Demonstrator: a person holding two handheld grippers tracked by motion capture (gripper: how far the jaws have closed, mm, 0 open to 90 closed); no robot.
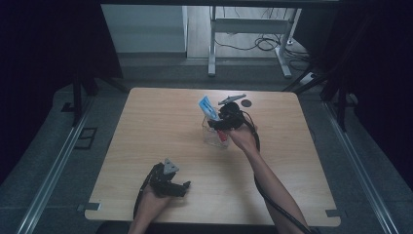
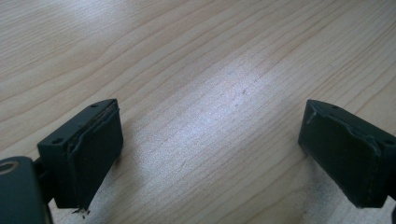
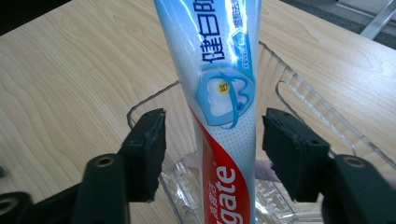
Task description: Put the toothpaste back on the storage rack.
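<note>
high view: the right gripper (image 1: 217, 123) hovers over a clear container (image 1: 215, 132) at centre frame on the table (image 1: 160, 126), while the left gripper (image 1: 181, 187) idles at lower left. left gripper view: its jaws gape wide over bare wood, holding nothing. right gripper view: jaws parted, clear of the toothpaste tube (image 3: 219, 93) standing in the container at centre frame, apparently released to rest there.

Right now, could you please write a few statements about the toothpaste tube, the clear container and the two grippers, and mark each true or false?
1. The toothpaste tube stands inside the clear container. True.
2. The right gripper has its jaws clamped tight on the tube. False: there is a gap on each side of the tube, so the jaws are open around it.
3. The left gripper holds a red cap. False: its jaws are wide apart with only bare table between them.
4. In the high view, the left gripper sits nearer the person than the right gripper does. True.
</note>
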